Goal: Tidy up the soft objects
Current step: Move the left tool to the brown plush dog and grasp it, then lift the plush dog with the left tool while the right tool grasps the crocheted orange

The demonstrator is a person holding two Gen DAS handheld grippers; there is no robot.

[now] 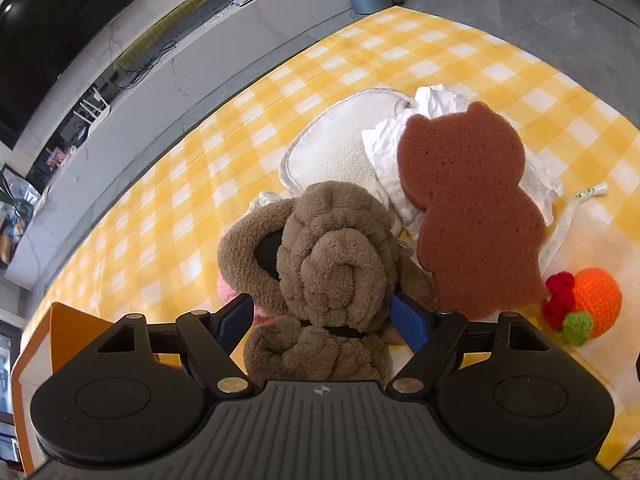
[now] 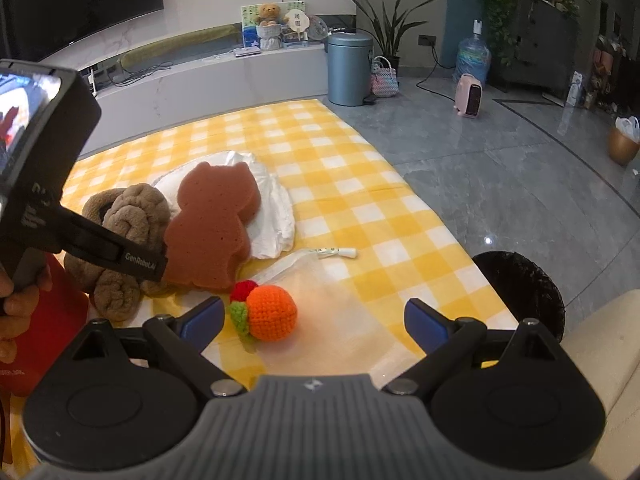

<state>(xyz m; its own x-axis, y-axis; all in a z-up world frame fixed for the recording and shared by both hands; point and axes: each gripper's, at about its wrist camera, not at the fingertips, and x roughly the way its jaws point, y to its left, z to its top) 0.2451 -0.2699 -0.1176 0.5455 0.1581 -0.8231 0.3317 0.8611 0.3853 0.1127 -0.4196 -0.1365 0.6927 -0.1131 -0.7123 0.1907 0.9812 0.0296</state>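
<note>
left gripper [image 1: 322, 314] clamped on fuzzy brown plush dog [image 1: 332, 256], right gripper [image 2: 314, 320] wide open, empty; lifting may drag the brown bear-shaped sponge [image 1: 472, 208] beside the fingers.

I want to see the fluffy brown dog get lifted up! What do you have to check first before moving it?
1. Left gripper is around the brown plush dog: ok, its blue fingers sit on both sides of the toy.
2. Grip is firm enough to lift: cannot tell, the plush hides the contact.
3. Brown bear-shaped sponge is clear of the dog: not ok, it lies right against it and may shift.
4. Right gripper is out of the way: ok, it is open and holds nothing.
5. Orange crochet toy is safe: ok, it lies apart from the dog on the checked cloth.
</note>
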